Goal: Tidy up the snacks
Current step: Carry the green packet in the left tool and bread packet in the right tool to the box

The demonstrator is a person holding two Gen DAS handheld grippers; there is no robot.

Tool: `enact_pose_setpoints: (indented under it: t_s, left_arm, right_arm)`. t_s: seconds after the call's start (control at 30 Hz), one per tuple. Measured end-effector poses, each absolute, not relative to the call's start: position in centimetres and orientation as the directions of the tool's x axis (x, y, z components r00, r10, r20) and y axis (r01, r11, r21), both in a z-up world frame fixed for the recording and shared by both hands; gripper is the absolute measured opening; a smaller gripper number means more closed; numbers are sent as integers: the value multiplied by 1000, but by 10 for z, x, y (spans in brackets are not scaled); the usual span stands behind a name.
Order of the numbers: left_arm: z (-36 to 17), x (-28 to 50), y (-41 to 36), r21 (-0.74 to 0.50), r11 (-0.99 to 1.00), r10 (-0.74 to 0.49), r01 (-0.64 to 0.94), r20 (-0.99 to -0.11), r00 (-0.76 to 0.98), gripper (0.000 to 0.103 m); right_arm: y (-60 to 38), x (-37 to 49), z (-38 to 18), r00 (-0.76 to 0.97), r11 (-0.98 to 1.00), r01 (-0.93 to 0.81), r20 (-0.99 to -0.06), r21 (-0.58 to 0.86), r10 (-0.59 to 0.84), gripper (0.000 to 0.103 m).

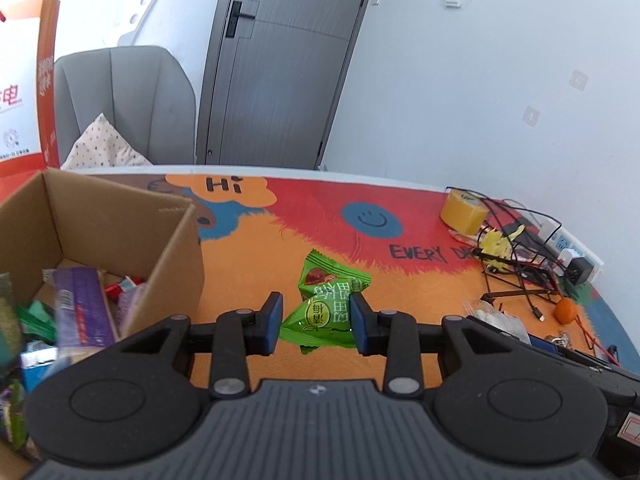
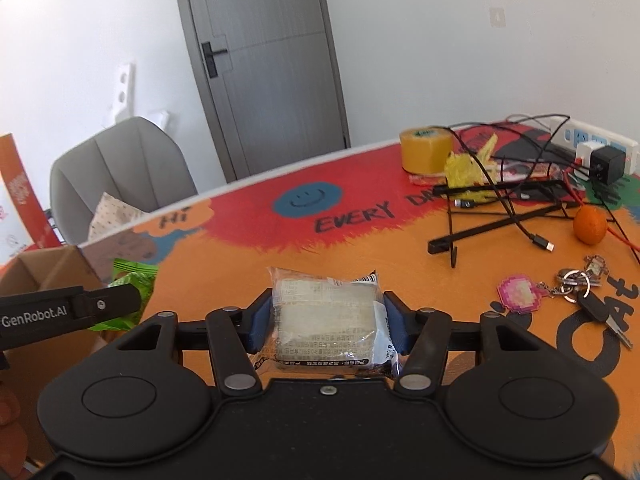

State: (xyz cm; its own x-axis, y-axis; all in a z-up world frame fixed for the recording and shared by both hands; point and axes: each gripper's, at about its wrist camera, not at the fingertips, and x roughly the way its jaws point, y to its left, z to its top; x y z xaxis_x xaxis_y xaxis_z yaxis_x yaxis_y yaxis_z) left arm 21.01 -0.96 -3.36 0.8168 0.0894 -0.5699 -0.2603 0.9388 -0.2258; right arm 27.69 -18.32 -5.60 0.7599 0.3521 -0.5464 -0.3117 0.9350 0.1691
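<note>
My left gripper (image 1: 316, 322) is shut on a green snack packet (image 1: 314, 320), held above the orange mat. A second green packet (image 1: 332, 276) sits just past the first and touches it; I cannot tell whether it is gripped too. An open cardboard box (image 1: 100, 216) with several snacks inside stands to the left. My right gripper (image 2: 326, 316) is shut on a pale block-shaped snack in clear wrap (image 2: 324, 312), its blue pads pressing both sides. In the right wrist view the green packets (image 2: 130, 282) and the box (image 2: 44, 268) show at the left edge.
The table mat (image 2: 280, 252) carries a yellow tape roll (image 2: 426, 150), tangled cables and a black stand (image 2: 500, 224), a power strip (image 2: 592, 144), an orange (image 2: 590, 224) and keys (image 2: 576, 288) on the right. A grey chair (image 1: 120, 100) and an orange-and-white bag (image 1: 24, 80) stand behind the box.
</note>
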Motion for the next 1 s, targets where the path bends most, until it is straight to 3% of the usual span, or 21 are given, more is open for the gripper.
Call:
enact_pose_setpoints:
  t_s: [1.0]
  left_arm:
    - [14, 143, 52, -233, 920, 174, -316, -478, 861, 34]
  right_arm:
    - [-122, 226, -4, 757, 876, -446, -444, 184, 479, 56]
